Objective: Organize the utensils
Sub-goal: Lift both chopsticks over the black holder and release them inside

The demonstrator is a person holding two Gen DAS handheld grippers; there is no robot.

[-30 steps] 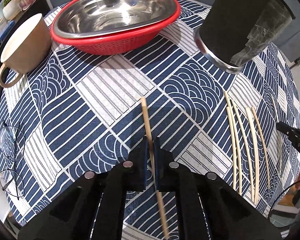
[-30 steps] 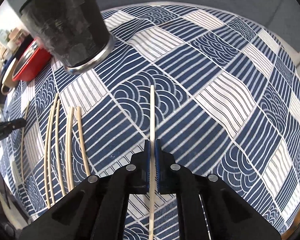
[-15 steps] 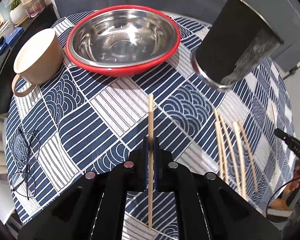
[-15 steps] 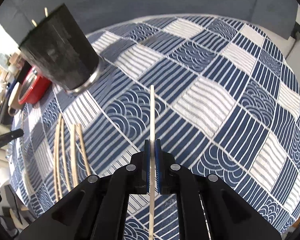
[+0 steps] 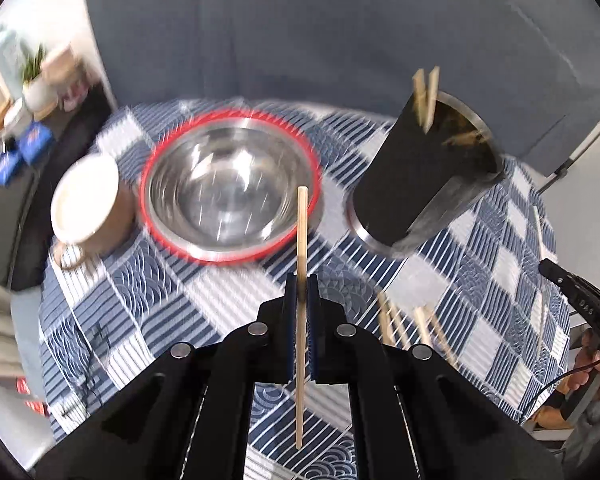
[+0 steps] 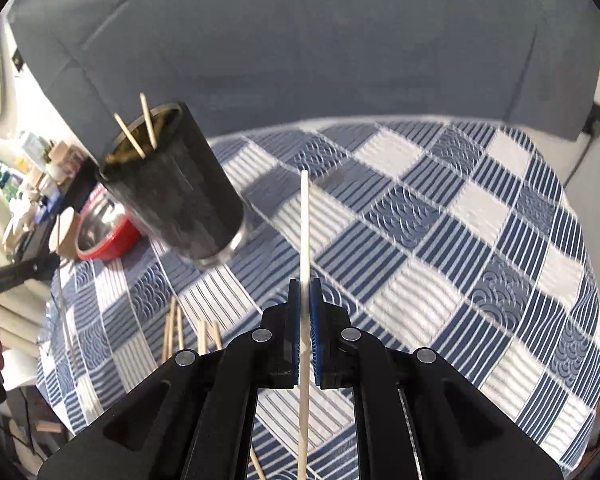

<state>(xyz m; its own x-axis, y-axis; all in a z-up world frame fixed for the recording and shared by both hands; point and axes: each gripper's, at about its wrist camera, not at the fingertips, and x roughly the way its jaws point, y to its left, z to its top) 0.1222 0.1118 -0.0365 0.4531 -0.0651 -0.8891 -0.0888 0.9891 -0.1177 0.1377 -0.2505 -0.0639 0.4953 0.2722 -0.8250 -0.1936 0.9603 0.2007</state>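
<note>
- Left gripper (image 5: 301, 296) clenched on a chopstick (image 5: 301, 240).
- Right gripper (image 6: 305, 300) clenched on another stick (image 6: 305, 232).
- Blue checked tablecloth (image 6: 440, 240) below; grey wall (image 6: 300, 40) at 12 o'clock.

The left gripper (image 5: 301, 300) was up in the air above the table, pointing forward, and its two black fingers (image 5: 288, 320) were squeezed tight on a thin stick. The right gripper (image 6: 305, 300) was up in the air too, and its fingers (image 6: 320, 320) were pinched on a stick the same way. At the side of each view, a hand (image 5: 598, 364) held the other gripper's handle.
</note>
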